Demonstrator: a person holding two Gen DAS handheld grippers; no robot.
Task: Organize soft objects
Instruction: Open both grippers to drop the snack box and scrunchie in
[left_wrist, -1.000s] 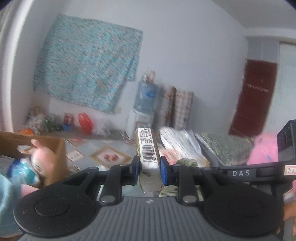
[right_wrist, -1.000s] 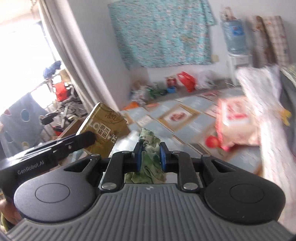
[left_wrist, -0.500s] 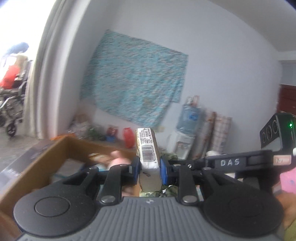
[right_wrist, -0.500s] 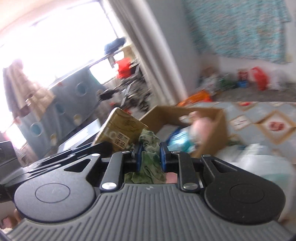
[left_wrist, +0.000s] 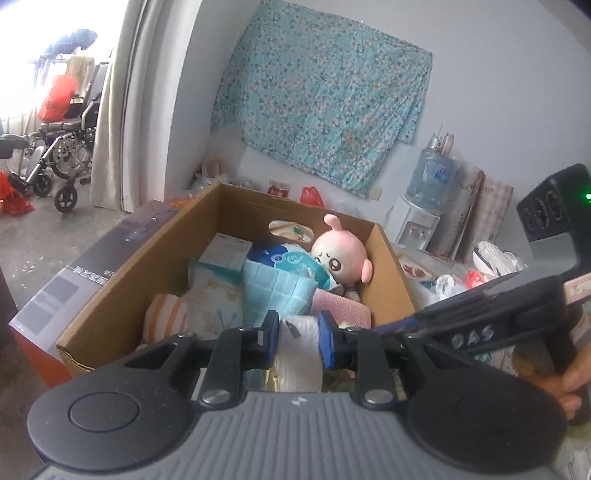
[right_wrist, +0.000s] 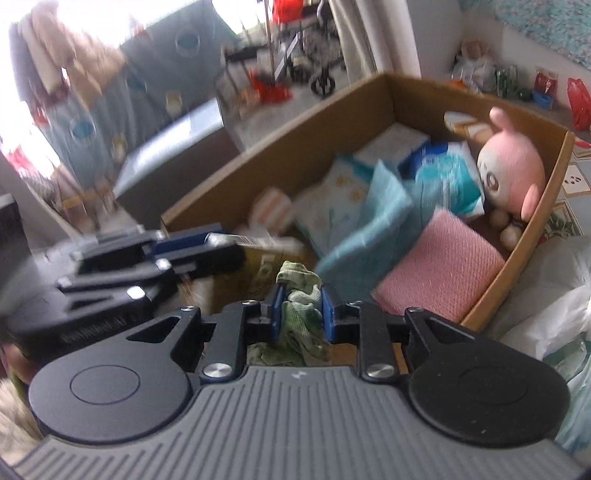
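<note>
Both grippers now over cardboard box (left_wrist: 388, 254), left gripper (left_wrist: 297, 339) clamping white packet (left_wrist: 298, 354), right gripper (right_wrist: 300, 314) loosening on crumpled green cloth (right_wrist: 299, 299)

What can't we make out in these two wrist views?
- Packet in the left gripper: left view, its lower part hidden by the gripper body.
- Green cloth between the opening right gripper pads: lower end hidden likewise.
- Box bottom: covered by contents.
- Left gripper, right view: motion-blurred.
</note>
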